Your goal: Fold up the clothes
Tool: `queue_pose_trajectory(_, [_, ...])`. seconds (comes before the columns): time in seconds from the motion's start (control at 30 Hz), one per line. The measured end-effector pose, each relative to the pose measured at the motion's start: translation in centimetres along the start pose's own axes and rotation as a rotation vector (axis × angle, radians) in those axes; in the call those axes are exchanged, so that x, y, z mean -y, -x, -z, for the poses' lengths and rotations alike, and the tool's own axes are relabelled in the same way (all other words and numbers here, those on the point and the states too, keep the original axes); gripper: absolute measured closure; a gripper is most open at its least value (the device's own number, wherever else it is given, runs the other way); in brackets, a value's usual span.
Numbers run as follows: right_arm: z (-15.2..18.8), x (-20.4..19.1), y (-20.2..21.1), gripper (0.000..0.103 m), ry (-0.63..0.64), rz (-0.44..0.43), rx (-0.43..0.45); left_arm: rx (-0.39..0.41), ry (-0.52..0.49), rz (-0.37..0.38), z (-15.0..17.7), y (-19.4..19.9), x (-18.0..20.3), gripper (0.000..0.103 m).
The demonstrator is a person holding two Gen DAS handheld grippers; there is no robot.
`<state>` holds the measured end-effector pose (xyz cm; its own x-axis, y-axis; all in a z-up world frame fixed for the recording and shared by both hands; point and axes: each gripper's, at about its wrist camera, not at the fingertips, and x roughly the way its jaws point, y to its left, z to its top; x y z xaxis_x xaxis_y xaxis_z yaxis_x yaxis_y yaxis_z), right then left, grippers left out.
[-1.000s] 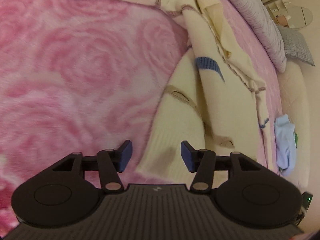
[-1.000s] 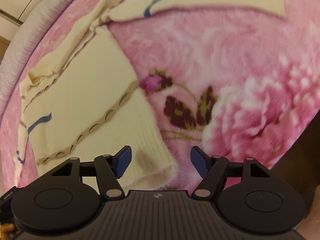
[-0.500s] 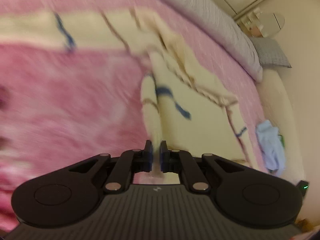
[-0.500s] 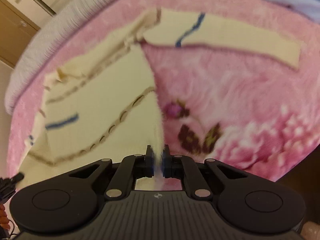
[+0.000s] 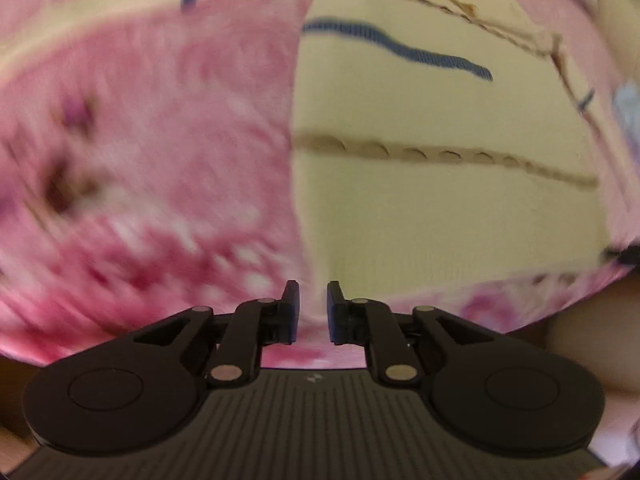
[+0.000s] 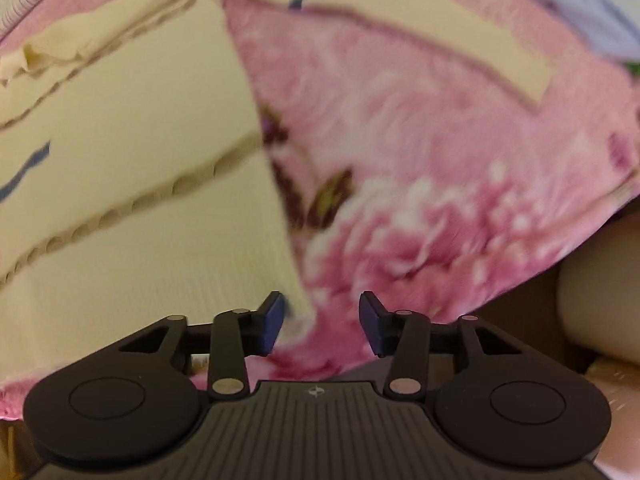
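Tools point(image 5: 313, 307) point(image 6: 320, 322), clamped earlier, now parted, sweater point(image 5: 440, 208) hem released.

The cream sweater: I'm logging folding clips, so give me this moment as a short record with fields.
garment: cream sweater, spread flat, with a blue stripe and a tan scalloped band
surface: pink floral blanket
sleeve: one sleeve stretched out sideways from the body
left hand-held gripper: narrowly open, empty, at the hem's corner
right hand-held gripper: open, empty, at the hem's other corner
other item: light blue cloth beyond the sleeve
image quality: motion blur in both views
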<state>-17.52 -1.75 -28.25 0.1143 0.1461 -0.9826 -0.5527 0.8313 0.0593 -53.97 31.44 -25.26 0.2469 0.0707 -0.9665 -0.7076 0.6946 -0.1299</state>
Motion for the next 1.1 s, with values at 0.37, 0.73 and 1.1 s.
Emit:
queue_pose_trajectory(0.37, [-7.0,-6.5,-1.4,0.073,0.070,-0.140,0.089,0.161,-0.107,0.174,-12.7,-3.1,1.5,0.092])
queue_pose_trajectory(0.73, [-18.5,-12.3,-6.4,0.077,0.269,-0.282,0.141,0.239,-0.134,0.158,-25.2,-9.9,4.6,0.092])
queue_pose_trajectory(1.1, [-27.1,-15.7,-10.9,0.077,0.424,-0.352,0.139,0.259,-0.174,0.076,-34.0,-13.7,4.8,0.092])
